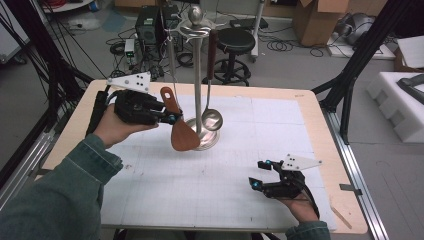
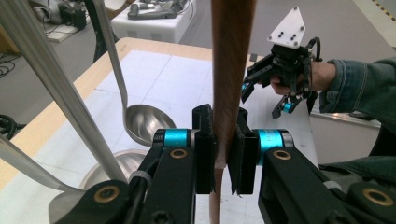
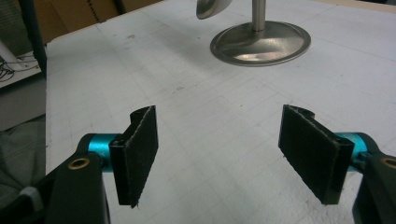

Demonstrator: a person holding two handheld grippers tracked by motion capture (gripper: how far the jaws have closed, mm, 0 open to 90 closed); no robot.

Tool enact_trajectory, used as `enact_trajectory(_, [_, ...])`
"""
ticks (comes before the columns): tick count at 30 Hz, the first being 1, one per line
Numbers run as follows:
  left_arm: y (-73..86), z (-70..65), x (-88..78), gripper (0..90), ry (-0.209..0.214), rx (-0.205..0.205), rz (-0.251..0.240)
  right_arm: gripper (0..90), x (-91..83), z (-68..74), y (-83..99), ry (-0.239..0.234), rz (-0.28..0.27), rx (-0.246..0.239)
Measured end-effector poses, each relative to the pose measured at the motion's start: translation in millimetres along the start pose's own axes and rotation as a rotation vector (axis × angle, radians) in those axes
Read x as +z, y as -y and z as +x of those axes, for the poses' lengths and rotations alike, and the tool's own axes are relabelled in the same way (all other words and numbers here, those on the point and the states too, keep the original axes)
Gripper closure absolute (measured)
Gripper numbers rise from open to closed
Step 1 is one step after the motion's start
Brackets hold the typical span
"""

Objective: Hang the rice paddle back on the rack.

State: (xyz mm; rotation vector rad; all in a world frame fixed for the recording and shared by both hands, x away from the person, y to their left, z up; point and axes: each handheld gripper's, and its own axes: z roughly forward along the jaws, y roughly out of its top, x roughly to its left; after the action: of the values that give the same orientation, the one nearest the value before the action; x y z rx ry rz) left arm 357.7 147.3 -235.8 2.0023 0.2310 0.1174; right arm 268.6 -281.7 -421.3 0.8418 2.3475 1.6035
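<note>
Spatula [image 1: 179, 127]: wooden, stiff, light, top-heavy at the blade. Left gripper [image 1: 170, 118] clamps its handle, left of the stand [image 1: 199, 75], above the table [image 1: 310, 107]. Grip mid-handle. Right gripper [image 1: 256, 176], near right: jaws apart, empty.

Here's the worktop [image 1: 320, 120], a pale wooden slab with rounded corners, and nearly all of it sits under a white gridded mat [image 1: 210, 175] that leaves only a wooden border showing. On the mat, toward the far middle, stands the round steel base of a utensil stand [image 1: 210, 141]. A small wooden stick [image 1: 341, 216] lies on the bare wood at the near right corner.
</note>
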Motion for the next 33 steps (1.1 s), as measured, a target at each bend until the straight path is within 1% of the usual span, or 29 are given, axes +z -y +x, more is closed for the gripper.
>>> enact_trajectory(4, [-5.7, 4.2, -1.1, 82.0, -0.001, 0.000, 0.002, 28.0, -1.0, -1.0, 0.6, 0.005, -0.005, 0.003])
enact_trajectory(7, [-13.8, 9.2, -1.9, 82.0, 0.003, -0.001, -0.002, 27.6, -2.3, -2.1, 1.2, 0.011, -0.009, 0.014])
enact_trajectory(9, [-18.5, 11.5, -2.4, 82.0, 0.002, 0.002, -0.002, 27.5, -2.8, -2.7, 1.4, 0.016, -0.011, 0.011])
enact_trajectory(13, [-28.8, 16.2, -3.6, 82.0, 0.002, 0.012, 0.011, 27.4, -4.4, -3.6, 1.7, 0.019, -0.016, 0.015])
enact_trajectory(22, [-52.9, 22.8, -2.8, 82.0, 0.018, 0.028, 0.027, 27.3, -6.8, -5.4, 2.2, 0.024, -0.034, 0.019])
enact_trajectory(23, [-56.2, 23.7, -2.2, 82.0, 0.018, 0.029, 0.029, 27.3, -7.5, -4.8, 2.0, 0.024, -0.033, 0.028])
enact_trajectory(24, [-58.5, 24.5, -1.7, 82.0, 0.024, 0.028, 0.030, 27.3, -7.9, -5.3, 2.0, 0.024, -0.040, 0.023])
enact_trajectory(26, [-62.9, 26.3, -1.3, 82.0, 0.027, 0.034, 0.035, 27.3, -8.5, -5.8, 2.4, 0.023, -0.036, 0.025])
enact_trajectory(31, [-69.9, 31.5, -1.1, 82.0, 0.036, 0.030, 0.042, 27.1, -8.8, -6.6, 2.8, 0.024, -0.035, 0.024])
enact_trajectory(33, [-73.9, 33.3, -1.2, 82.0, 0.040, 0.035, 0.046, 27.1, -9.1, -7.1, 2.8, 0.026, -0.043, 0.028])
